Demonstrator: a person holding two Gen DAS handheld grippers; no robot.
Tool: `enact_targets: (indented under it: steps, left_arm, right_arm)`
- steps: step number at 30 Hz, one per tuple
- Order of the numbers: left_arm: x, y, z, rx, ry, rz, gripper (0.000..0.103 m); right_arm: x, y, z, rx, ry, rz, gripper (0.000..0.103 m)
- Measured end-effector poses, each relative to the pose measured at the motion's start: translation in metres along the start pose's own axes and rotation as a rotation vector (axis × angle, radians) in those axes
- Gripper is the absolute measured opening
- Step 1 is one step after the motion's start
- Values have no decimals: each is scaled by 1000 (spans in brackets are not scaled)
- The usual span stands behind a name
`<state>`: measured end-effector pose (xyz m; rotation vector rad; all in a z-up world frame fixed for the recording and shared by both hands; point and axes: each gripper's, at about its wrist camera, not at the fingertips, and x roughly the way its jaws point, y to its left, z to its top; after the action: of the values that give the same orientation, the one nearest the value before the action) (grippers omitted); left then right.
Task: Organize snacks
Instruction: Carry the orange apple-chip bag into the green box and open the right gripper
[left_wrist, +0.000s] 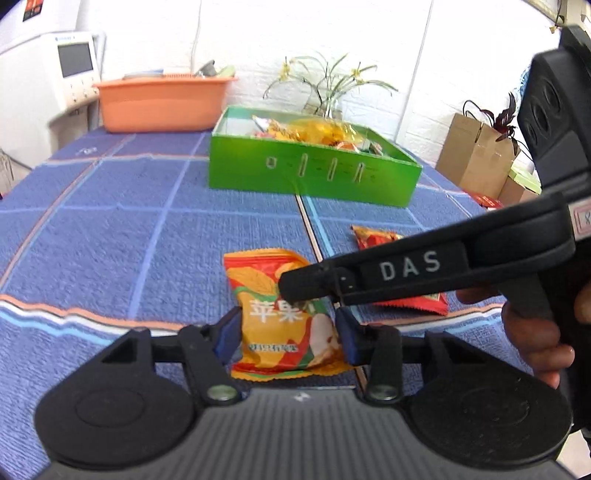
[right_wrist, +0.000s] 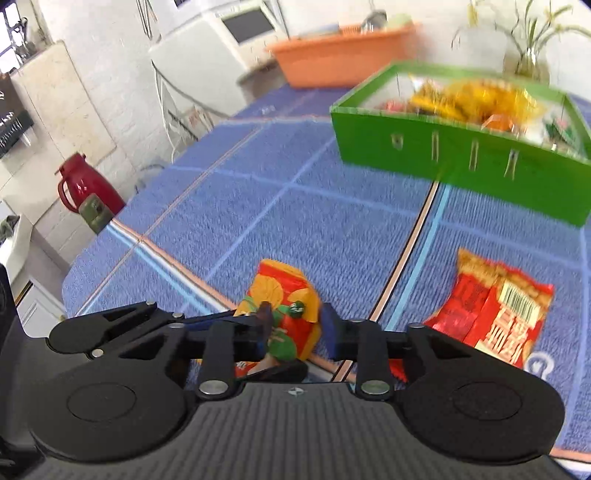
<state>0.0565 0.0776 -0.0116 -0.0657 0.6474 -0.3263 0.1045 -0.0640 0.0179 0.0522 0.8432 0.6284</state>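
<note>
Orange-and-red foil packet (left_wrist: 284, 317), apple picture and pale lettering on the front, crimped edges, lay near the front edge of the table (left_wrist: 110, 221). Left claw (left_wrist: 288, 332) was clamped on it, blue pads pressing both sides, wrapper slightly puffed between them. Right claw (right_wrist: 291, 325) was closed around the same packet from the other side; in the right wrist view the packet (right_wrist: 284, 295) sat between its fingers, far end tipped up off the cloth. In the left wrist view the right claw's black finger (left_wrist: 369, 277) crossed over the packet's top, with a person's hand (left_wrist: 532, 332) on its handle at the right edge.

Second packet (right_wrist: 495, 314), red, barcode up, lay flat on the cloth just right of the first, partly behind the right claw. Not touched by either claw.

Green box (left_wrist: 314, 173) stood further back on the table, open top, slots in its near wall, already holding yellow and orange wrapped snacks. Orange tub (left_wrist: 162, 103) sat behind it at the table's far edge. Blue checked cloth covered the table. Red flask (right_wrist: 88, 188) stood off the table's left side.
</note>
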Motion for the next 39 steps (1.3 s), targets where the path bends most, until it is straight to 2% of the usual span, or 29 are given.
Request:
enact_targets:
  steps: [7, 14, 19, 23, 26, 30, 31, 32, 36, 39]
  left_arm:
    - [-7, -5, 17, 81, -59, 8, 43]
    - [-4, -23, 43, 188, -113, -7, 43]
    - [8, -33, 61, 249, -127, -32, 43]
    - [20, -40, 89, 309, -164, -43, 43]
    - [32, -42, 114, 337, -200, -45, 43]
    - [56, -43, 146, 344, -243, -43, 44]
    - [62, -41, 152, 330, -256, -56, 50]
    - [70, -40, 157, 317, -265, -59, 51]
    - [104, -35, 166, 311, -247, -20, 51]
    - [137, -26, 171, 295, -202, 17, 50]
  right_arm:
    - [-13, -2, 9, -8, -141, 3, 44]
    - [-32, -31, 24, 131, -189, 36, 44]
    - [-41, -40, 29, 126, -263, -9, 44]
    - [-48, -48, 47, 71, -348, -59, 44]
    - [-51, -57, 67, 49, -419, -85, 44]
    - [-44, -83, 92, 120, -501, -72, 44]
    - [-40, -88, 95, 144, -521, -68, 44]
    - [-34, -93, 96, 169, -533, -62, 44]
    - [-8, -109, 104, 178, -556, -89, 45]
    - [8, -119, 112, 186, -560, -93, 42]
